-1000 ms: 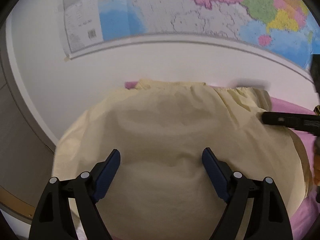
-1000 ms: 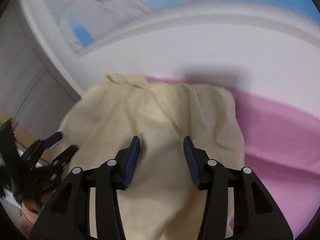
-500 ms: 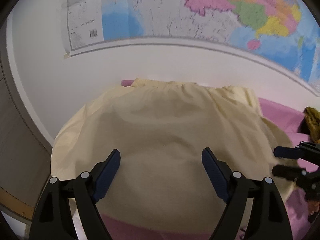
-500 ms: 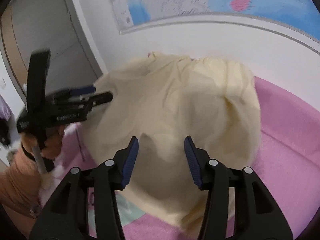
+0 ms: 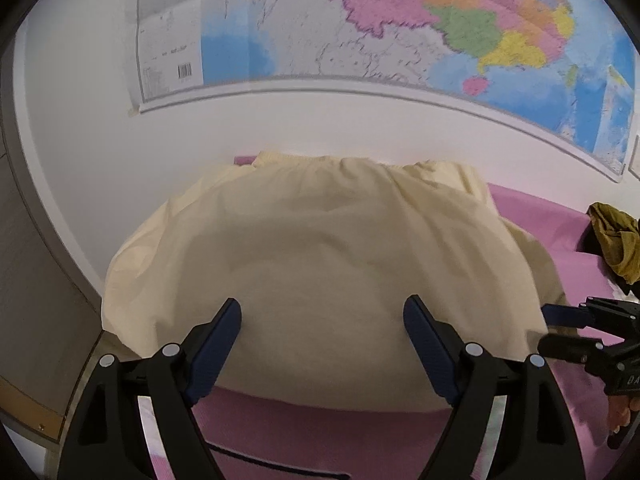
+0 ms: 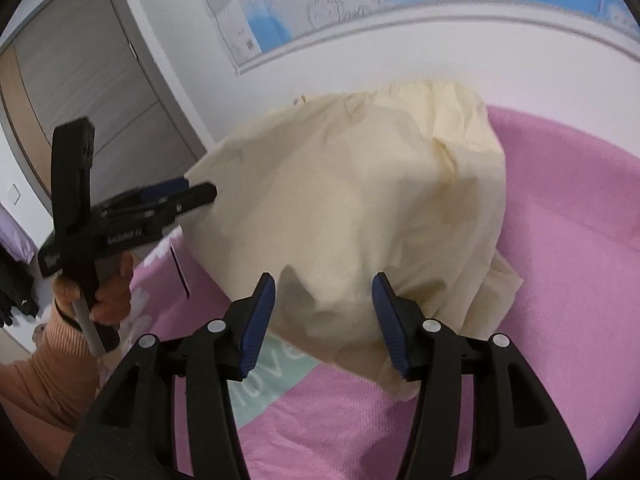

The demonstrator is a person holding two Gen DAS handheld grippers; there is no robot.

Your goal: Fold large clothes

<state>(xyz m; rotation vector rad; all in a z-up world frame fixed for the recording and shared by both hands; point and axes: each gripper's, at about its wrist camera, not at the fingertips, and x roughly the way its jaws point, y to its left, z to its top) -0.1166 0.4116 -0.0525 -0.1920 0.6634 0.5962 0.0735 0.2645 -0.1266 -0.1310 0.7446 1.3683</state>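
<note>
Pale yellow cloth, one large garment (image 5: 320, 264), is spread in a rumpled mound on the pink bedcover (image 6: 568, 240), its far edge against the white wall below the one map (image 5: 360, 28). Both the left gripper (image 5: 322, 344) and the right gripper (image 6: 323, 312) are seen with jaws apart and nothing pinched, the right's having just been opening. If only the top layer is caught, a crooked fold is likely; a second, olive garment (image 5: 614, 244) lies at the far right.
</note>
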